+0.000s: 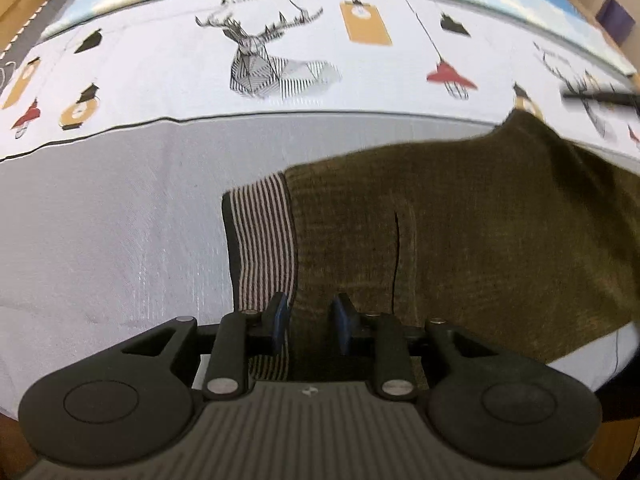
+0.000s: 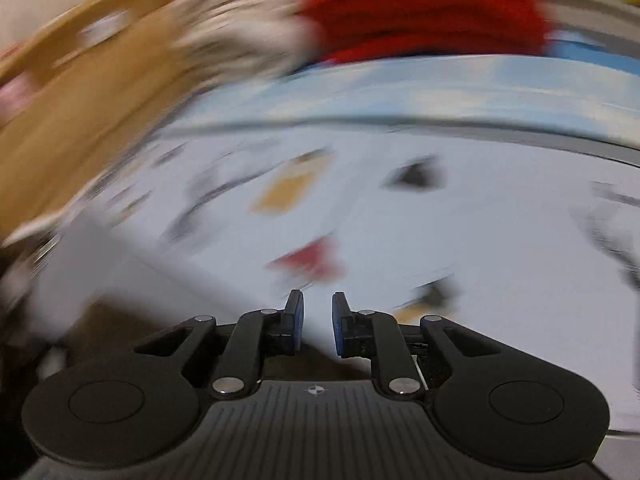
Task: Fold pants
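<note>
Olive-brown knit pants (image 1: 460, 232) with a striped waistband (image 1: 264, 240) lie on a printed sheet (image 1: 120, 220) in the left wrist view. My left gripper (image 1: 308, 320) is open with its blue pads (image 1: 280, 320) over the near edge of the pants, beside the waistband, nothing pinched between them. My right gripper (image 2: 316, 320) is open and empty above the sheet (image 2: 440, 260); its view is heavily blurred and shows no pants.
The sheet carries deer and lamp prints (image 1: 260, 60). A red cloth pile (image 2: 420, 4) and a wooden bed frame (image 2: 60, 128) lie at the far side in the right wrist view. A dark object (image 1: 604, 98) shows at the left view's right edge.
</note>
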A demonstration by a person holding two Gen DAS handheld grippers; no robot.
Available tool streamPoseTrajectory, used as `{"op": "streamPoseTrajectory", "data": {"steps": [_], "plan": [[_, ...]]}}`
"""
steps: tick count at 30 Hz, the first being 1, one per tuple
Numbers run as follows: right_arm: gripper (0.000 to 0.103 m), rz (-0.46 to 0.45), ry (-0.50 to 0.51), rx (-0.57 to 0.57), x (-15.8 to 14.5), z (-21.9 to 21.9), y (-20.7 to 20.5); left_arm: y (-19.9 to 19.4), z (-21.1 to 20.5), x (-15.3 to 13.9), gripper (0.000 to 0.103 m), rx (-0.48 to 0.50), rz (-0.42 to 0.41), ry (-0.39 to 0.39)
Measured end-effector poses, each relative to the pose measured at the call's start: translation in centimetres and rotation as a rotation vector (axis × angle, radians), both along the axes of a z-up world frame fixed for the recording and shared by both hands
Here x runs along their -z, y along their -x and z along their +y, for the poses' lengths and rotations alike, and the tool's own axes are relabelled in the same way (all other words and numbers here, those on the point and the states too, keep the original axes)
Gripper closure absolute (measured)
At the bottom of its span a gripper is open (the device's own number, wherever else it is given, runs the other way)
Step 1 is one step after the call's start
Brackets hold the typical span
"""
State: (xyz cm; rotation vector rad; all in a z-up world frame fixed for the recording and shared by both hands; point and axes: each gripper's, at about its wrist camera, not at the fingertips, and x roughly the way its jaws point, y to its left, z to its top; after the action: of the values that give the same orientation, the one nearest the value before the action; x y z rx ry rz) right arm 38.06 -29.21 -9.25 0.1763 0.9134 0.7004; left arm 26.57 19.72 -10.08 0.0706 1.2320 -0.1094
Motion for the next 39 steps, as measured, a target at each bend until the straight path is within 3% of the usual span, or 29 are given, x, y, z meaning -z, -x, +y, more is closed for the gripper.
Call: {"op": "streamPoseTrajectory", "data": {"steps": [3, 5, 6, 7, 9, 12, 14, 17, 21, 23, 26, 33, 36, 39], "plan": [[0.086, 0.052, 0.066, -0.167, 1.4, 1.7, 2.0, -0.1, -0.7, -0.5, 0.074, 0.009, -0.019, 0.006], [0.087, 0.058, 0.232, -0.167, 3.6, 2.4, 2.5, -0.1, -1.5, -0.8, 0.074, 0.028, -0.036, 0.01], [0.094, 0.064, 0.333, -0.117, 5.0, 2.3, 2.3, -0.2, -2.0, -1.1, 0.074, 0.038, -0.047, 0.012], [0.103, 0.078, 0.356, -0.064, 5.9, 1.4, 1.8, -0.1, -2.3, -1.2, 0.074, 0.046, -0.057, 0.015], [0.103, 0.114, 0.255, 0.019, 5.6, -0.4, 1.4, -0.2, -3.1, -1.5, 0.074, 0.052, -0.073, 0.026], [0.099, 0.025, 0.333, 0.177, 3.9, -2.3, 1.8, -0.4, -3.8, -1.9, 0.074, 0.055, -0.092, 0.047], [0.094, 0.059, 0.367, 0.319, 3.4, -5.3, 1.6, -0.7, -4.3, -2.2, 0.074, 0.05, -0.102, 0.056], [0.094, 0.136, 0.346, 0.563, 2.2, -12.2, 3.2, -1.0, -5.2, -2.7, 0.074, 0.061, -0.12, 0.074], [0.087, 0.084, 0.271, 0.827, -1.0, -21.1, 7.4, -1.4, -6.9, -3.0, 0.072, 0.101, -0.132, 0.084], [0.075, 0.058, 0.235, 0.943, -2.2, -25.5, 11.0, -1.7, -7.7, -2.9, 0.072, 0.12, -0.133, 0.075], [0.071, 0.034, 0.227, 1.062, -3.0, -31.0, 17.2, -1.8, -8.6, -2.5, 0.07, 0.147, -0.128, 0.062], [0.068, 0.133, 0.221, 1.267, 0.2, -40.8, 31.8, -1.3, -8.2, 0.5, 0.07, 0.217, -0.037, -0.034], [0.067, 0.212, 0.12, 1.381, 2.4, -44.0, 36.2, -1.2, -6.8, 4.2, 0.068, 0.219, 0.111, -0.143], [0.062, 0.294, -0.012, 1.448, 4.5, -45.6, 38.1, -1.3, -6.1, 3.9, 0.068, 0.174, 0.112, -0.111]]}}
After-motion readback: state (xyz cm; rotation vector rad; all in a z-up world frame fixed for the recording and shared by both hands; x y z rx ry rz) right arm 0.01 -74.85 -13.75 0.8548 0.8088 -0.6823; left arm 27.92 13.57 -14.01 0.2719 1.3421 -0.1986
